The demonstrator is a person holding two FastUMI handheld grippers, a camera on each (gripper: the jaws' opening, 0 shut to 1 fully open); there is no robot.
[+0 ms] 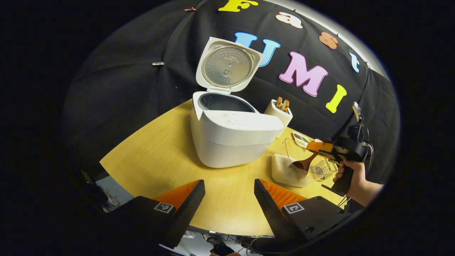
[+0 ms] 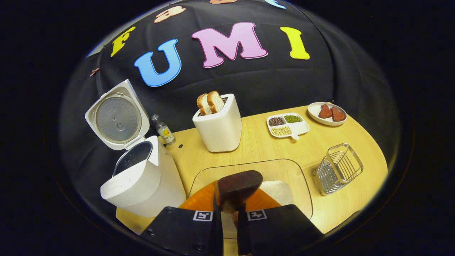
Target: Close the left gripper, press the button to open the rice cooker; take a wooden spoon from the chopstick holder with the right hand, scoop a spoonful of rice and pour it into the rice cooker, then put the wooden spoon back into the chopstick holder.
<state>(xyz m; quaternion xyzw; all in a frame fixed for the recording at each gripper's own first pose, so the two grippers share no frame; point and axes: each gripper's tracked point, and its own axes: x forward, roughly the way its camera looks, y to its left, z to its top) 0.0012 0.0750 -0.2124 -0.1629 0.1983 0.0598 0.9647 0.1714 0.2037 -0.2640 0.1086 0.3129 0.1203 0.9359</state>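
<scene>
You're working at a light wooden table (image 2: 270,149) with a rounded edge, and behind it the booth wall is just black cloth (image 1: 124,85) hanging in soft folds, pinned up with a couple of small clips (image 1: 158,63). Off the near edge of the table in the left gripper view you can see a bit of pale floor (image 1: 113,190) and some tangled cables (image 1: 220,243). Lighting's even and lands mostly on the tabletop, and the cloth stays dark.
</scene>
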